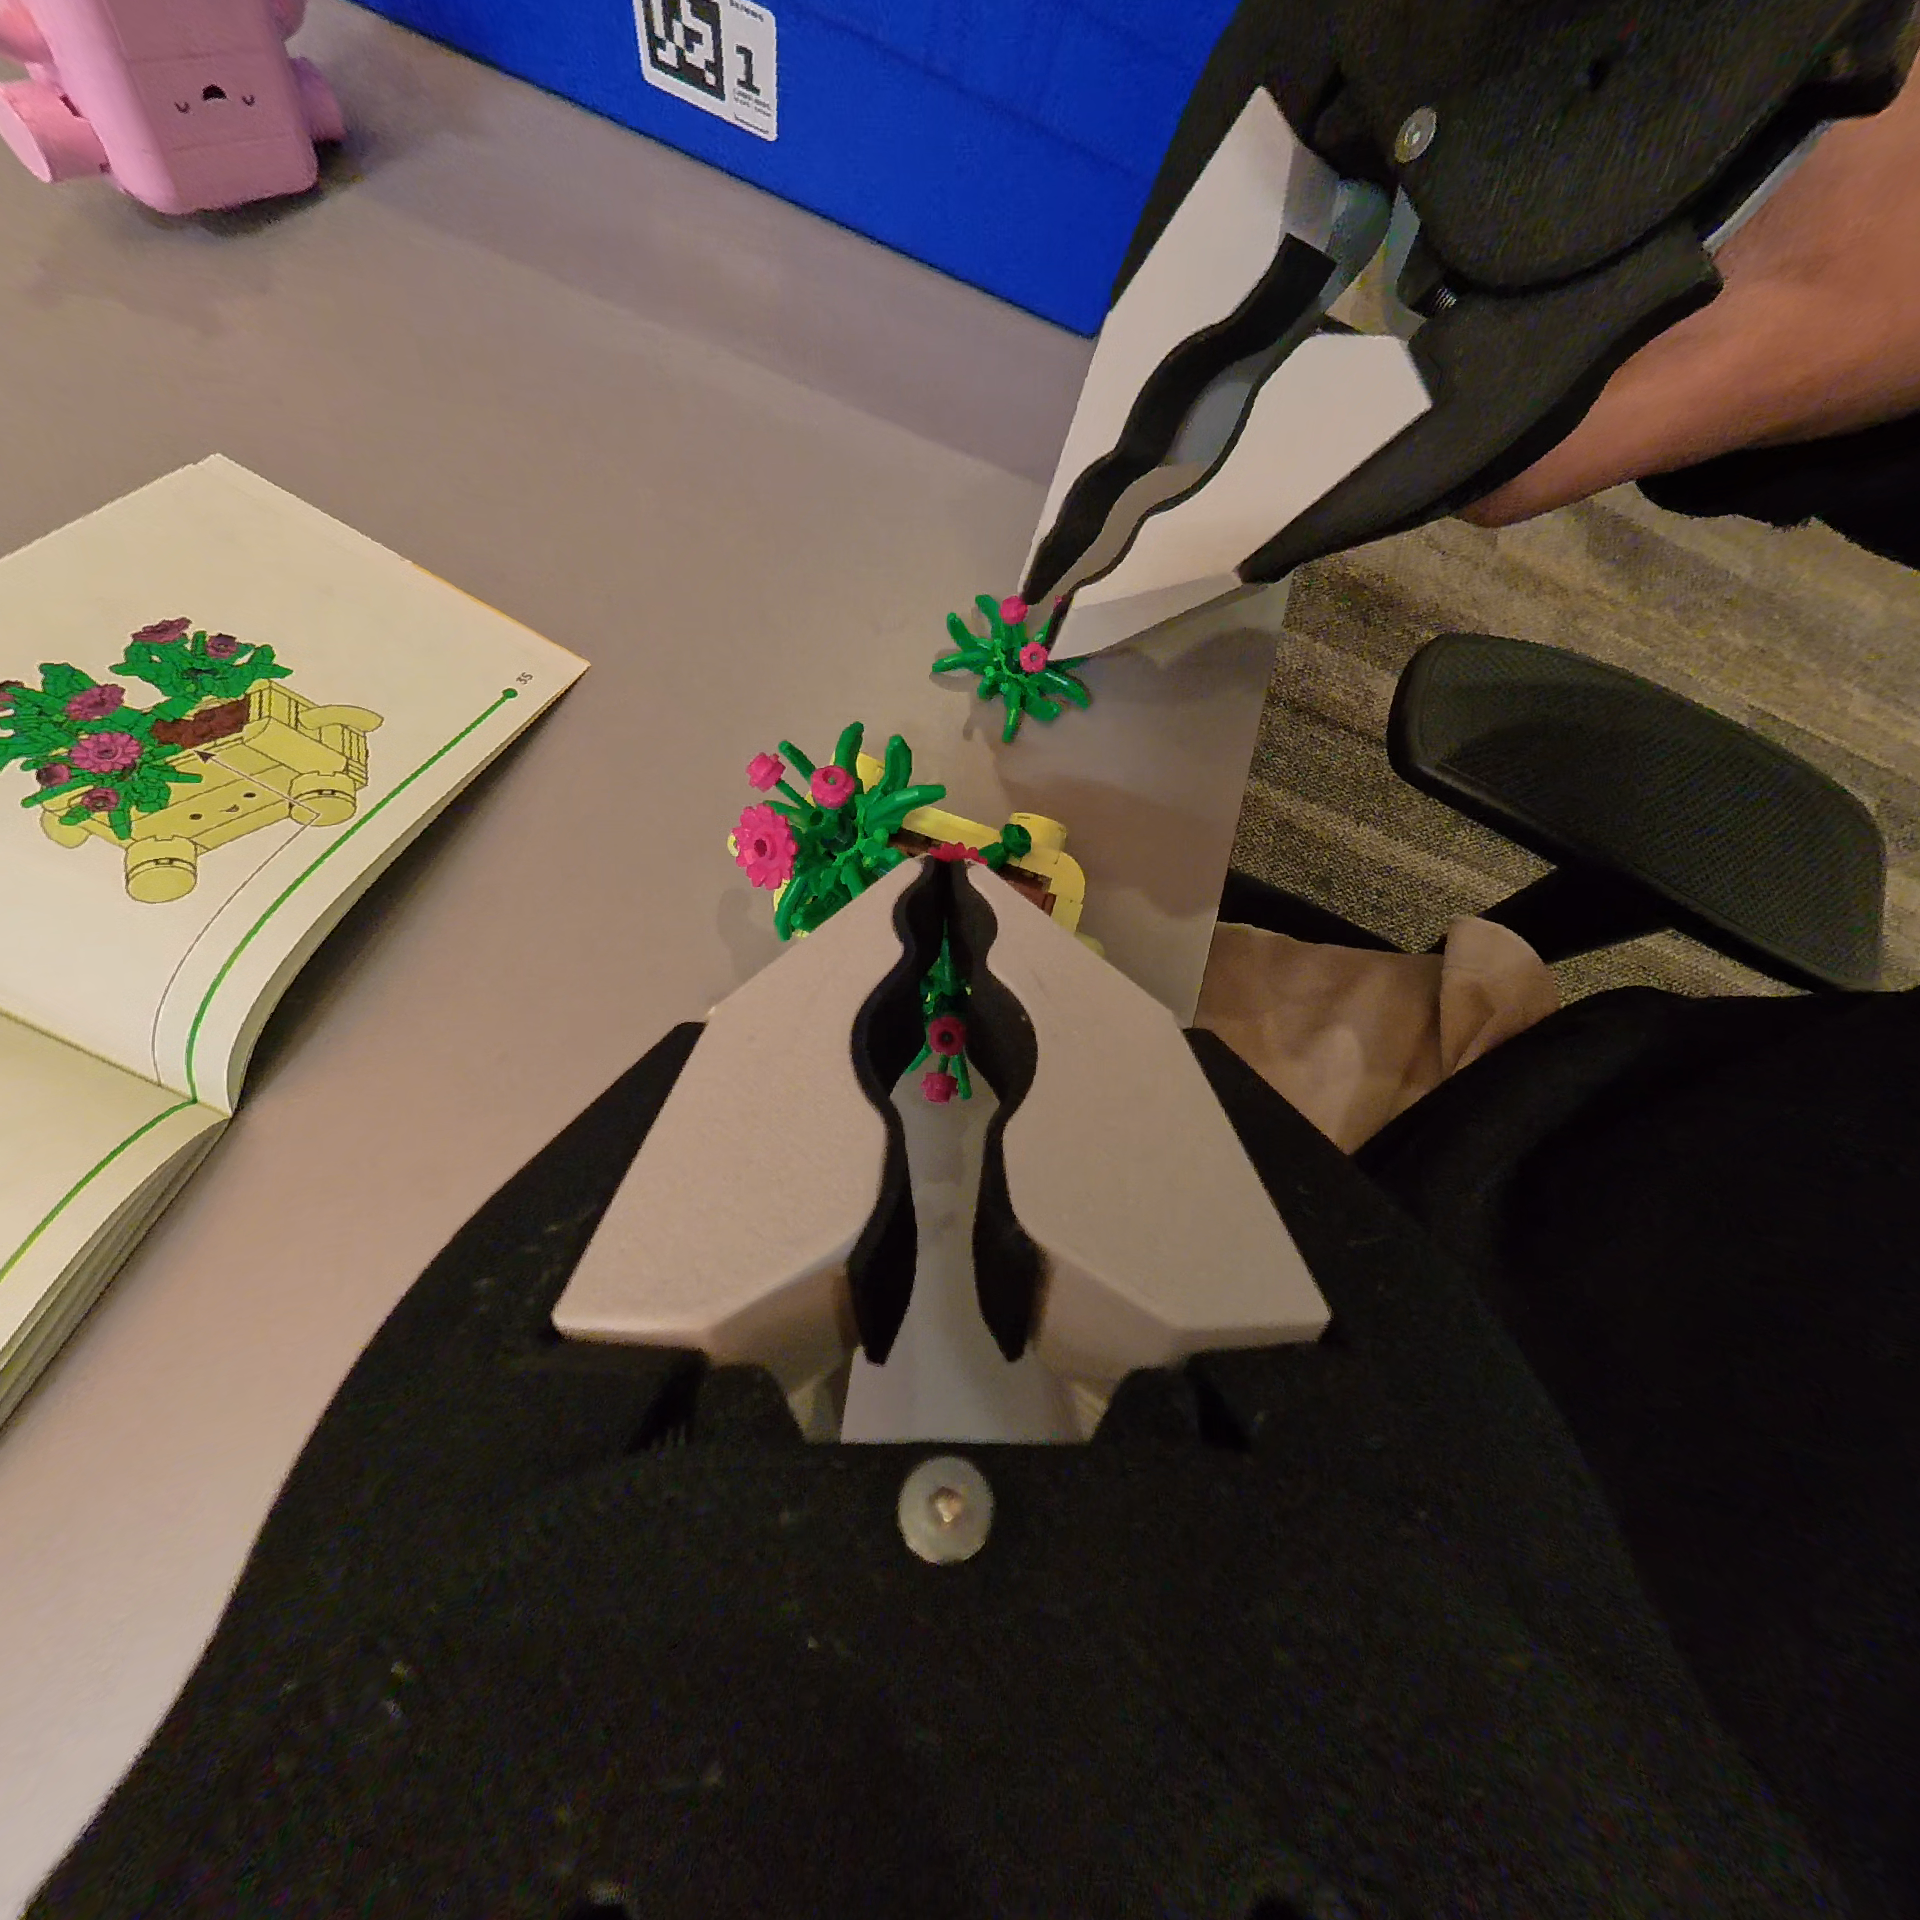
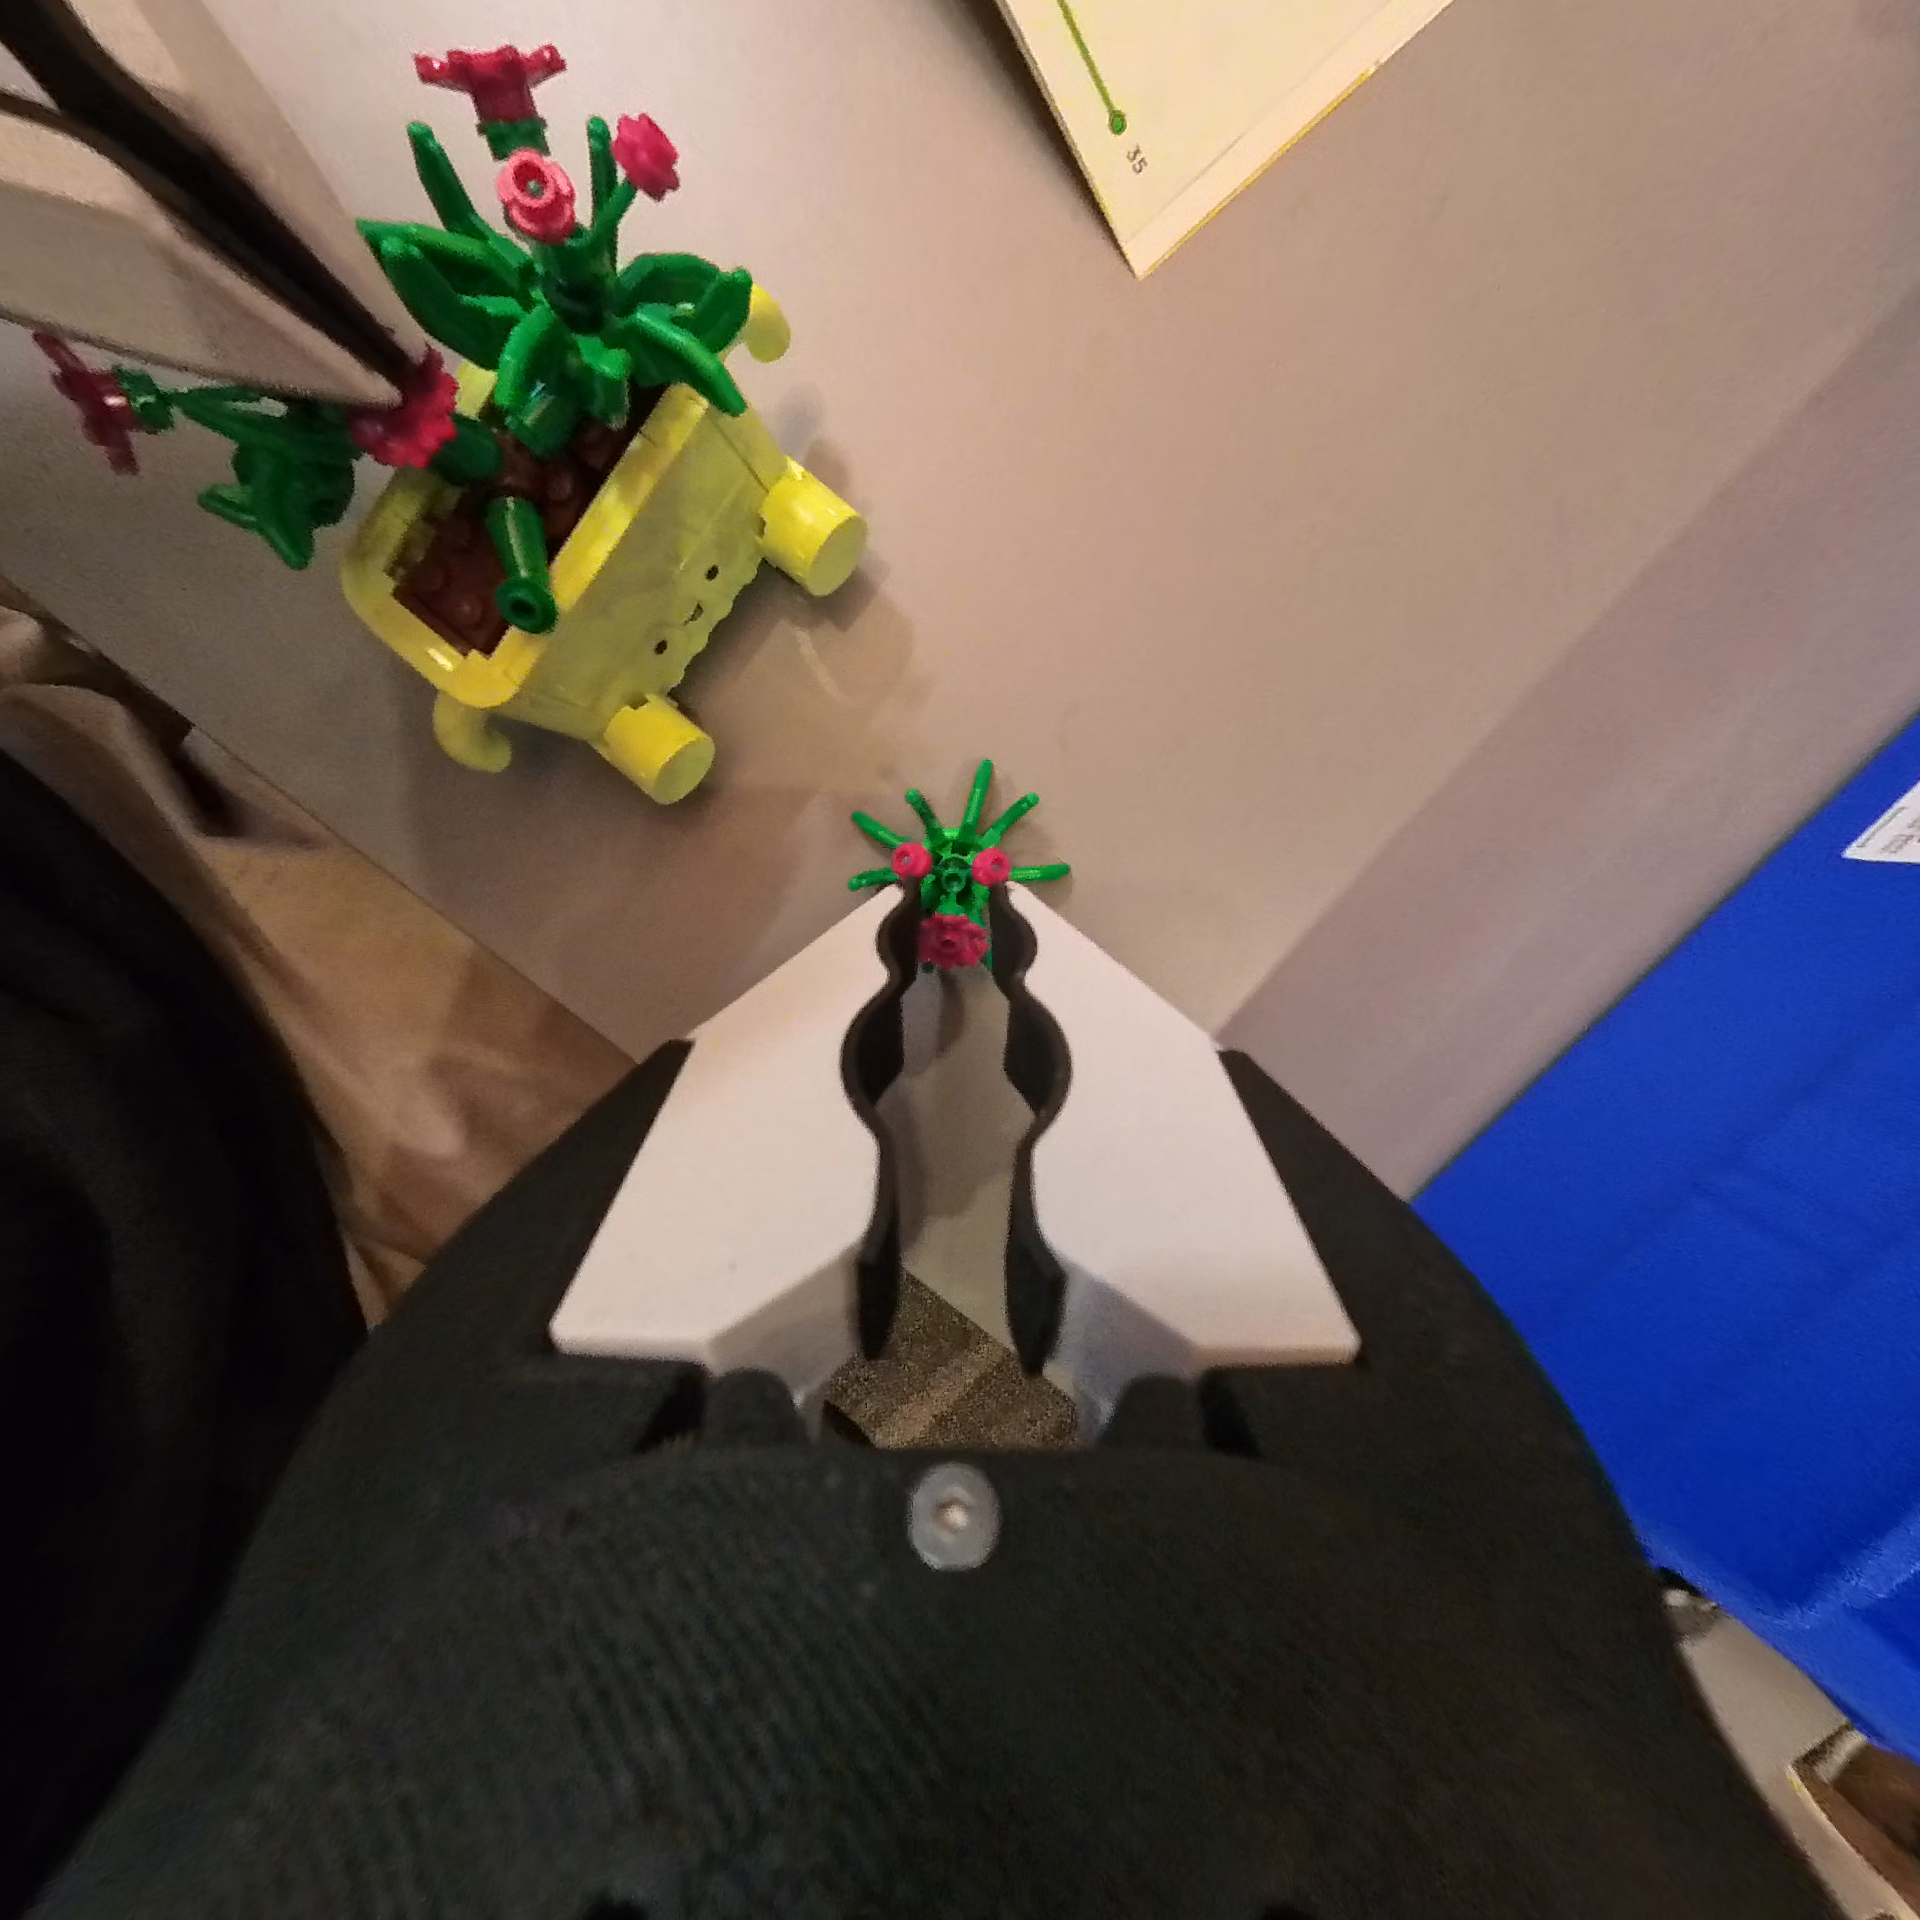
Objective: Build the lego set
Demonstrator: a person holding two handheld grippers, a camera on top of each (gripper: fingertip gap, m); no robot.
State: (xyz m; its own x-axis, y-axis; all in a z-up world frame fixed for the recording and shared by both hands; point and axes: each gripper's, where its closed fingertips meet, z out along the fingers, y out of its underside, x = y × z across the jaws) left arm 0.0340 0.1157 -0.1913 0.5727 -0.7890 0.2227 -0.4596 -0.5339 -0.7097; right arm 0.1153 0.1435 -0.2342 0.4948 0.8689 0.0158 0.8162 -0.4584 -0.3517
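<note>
The left gripper (image 1: 948, 868) had its two fingers pinched together at the tips, grasping a flower stem (image 2: 249, 457) just under its dark pink bloom; in the right wrist view the rest of that green sprig hung out beyond the fingertips, with a second bloom at its far end. Directly beyond and touching those fingertips stood the yellow planter (image 2: 613, 582), a brick-built box with a small face, round feet and brown studs inside. A leafy plant with pink flowers (image 2: 561, 260) rose from the planter's far end, and a short green stalk (image 2: 520, 561) stood in the brown studs nearer the other end.

The right gripper (image 2: 951, 914) had its fingers nearly closed around a small green sprig (image 2: 956, 862) with three pink buds, which rested on the grey table (image 1: 623, 468). One bud sat between the fingertips and the spiky leaves spread out just past them. The sprig lay near the planter, apart from it.

To the left of the left gripper's fingers lay the open instruction booklet (image 1: 239, 790). Well beyond it stood a pink brick figure (image 1: 177, 104) and a blue box (image 1: 935, 145).
</note>
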